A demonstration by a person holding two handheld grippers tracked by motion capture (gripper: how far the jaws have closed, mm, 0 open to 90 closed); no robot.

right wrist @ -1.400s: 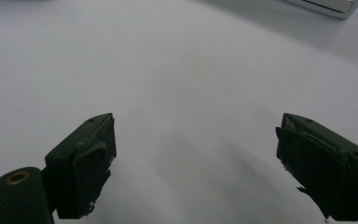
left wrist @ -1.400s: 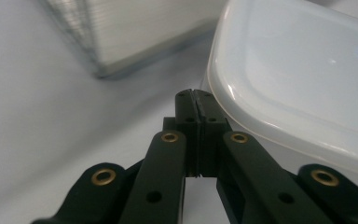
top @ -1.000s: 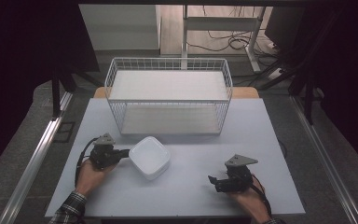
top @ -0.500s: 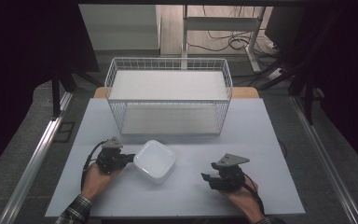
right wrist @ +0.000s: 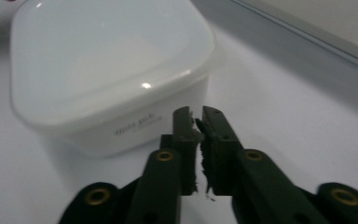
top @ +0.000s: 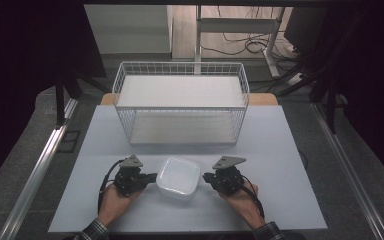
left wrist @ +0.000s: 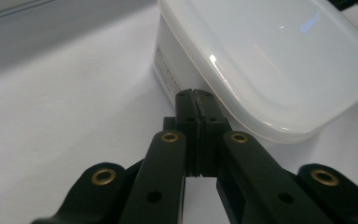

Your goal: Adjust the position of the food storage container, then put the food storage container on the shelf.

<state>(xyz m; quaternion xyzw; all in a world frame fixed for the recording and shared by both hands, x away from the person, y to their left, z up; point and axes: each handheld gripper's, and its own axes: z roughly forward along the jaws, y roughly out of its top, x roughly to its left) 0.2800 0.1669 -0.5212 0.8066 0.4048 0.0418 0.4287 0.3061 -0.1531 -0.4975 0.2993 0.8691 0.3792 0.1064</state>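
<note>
Container [top: 179, 178], squarish and lid-up with no clear long axis, has slid rightward before the basket [top: 180, 107]; left gripper [top: 152, 177] clenched at its side, right gripper [top: 206, 178] just closed, empty.

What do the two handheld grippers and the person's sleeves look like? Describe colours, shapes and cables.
Both the left gripper and right gripper are black, each topped by a grey three-cornered plate and trailing a black cable. Their jaws are flat black bars on arms with brass-ringed pivots. The sleeves are plaid.
</note>
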